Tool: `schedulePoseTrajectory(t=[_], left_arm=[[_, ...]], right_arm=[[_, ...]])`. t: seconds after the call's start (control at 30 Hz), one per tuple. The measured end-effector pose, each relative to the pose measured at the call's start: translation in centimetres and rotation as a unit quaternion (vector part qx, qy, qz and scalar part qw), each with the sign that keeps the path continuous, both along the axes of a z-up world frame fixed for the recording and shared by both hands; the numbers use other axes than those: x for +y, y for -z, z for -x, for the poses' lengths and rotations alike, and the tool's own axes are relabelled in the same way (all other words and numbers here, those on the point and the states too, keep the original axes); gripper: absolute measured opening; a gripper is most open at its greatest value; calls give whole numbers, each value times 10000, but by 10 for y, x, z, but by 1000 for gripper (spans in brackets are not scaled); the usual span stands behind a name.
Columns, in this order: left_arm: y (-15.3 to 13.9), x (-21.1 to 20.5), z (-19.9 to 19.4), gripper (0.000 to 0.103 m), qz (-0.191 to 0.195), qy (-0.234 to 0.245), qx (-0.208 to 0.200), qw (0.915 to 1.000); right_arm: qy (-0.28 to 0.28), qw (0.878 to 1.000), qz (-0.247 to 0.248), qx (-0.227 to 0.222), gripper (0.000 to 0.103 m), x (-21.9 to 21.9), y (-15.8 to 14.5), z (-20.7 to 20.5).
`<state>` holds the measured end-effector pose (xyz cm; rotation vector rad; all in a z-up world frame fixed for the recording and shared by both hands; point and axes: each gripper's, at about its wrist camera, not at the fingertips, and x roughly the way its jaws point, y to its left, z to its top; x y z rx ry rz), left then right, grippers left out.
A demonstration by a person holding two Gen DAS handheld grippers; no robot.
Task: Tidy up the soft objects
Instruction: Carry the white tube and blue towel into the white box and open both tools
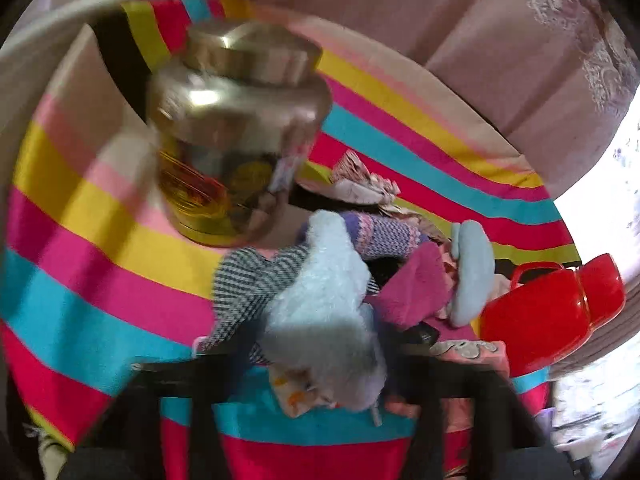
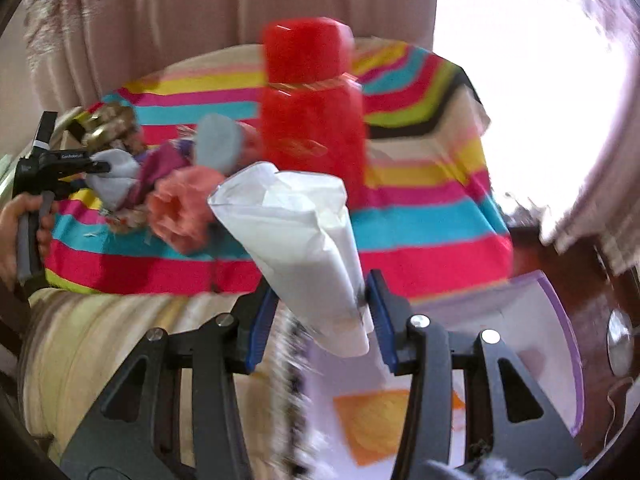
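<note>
- Left gripper [image 1: 320, 364]: jaws clenched on pale blue fluffy cloth [image 1: 320, 292]
- Right gripper [image 2: 320, 316]: jaws grasping white folded cloth [image 2: 296, 236]
- Red plastic container [image 2: 312, 112]: upright on striped sheet [image 2: 432, 216]

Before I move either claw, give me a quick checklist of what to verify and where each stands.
1. Right claw gripping the white cloth: ok, pinched between both fingers.
2. Left claw gripping the light blue fluffy item: ok, lifted from the pile.
3. Blue item free of the checkered cloth: cannot tell, they overlap.
4. Steel canister clear of the left claw: ok.
5. Red container clear of the white cloth: cannot tell, blurred.
</note>
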<state>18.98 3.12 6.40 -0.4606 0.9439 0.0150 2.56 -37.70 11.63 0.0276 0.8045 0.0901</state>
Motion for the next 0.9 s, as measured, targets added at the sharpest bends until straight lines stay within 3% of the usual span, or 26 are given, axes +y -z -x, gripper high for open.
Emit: schedulePoseTrajectory(t=[0.17,0.37,0.5,0.63,0.83,0.9], left_arm=[[-28,-20,22,16,-542,-126,-501,9972],[-85,-65,68,16,-991,-22,-1422,9849],[-111,-114,92,16,-699,622,-1819,9789],[-120,-177,111,16,-198,1517,-1927,9693],[-102,-276,133,16,440,2924,-1559,9425],[-93,-301,134,24,533,3171,-1403,9364]], right_arm=[[414,9990,4,172,49,-39,12,10],[847,9961,-58,225,49,-79,15,17],[1087,9939,-20,207,49,-100,13,23],[1377,9902,-33,247,49,-125,13,28],[1790,9836,66,226,50,-158,11,42],[1861,9823,65,222,55,-165,10,46]])
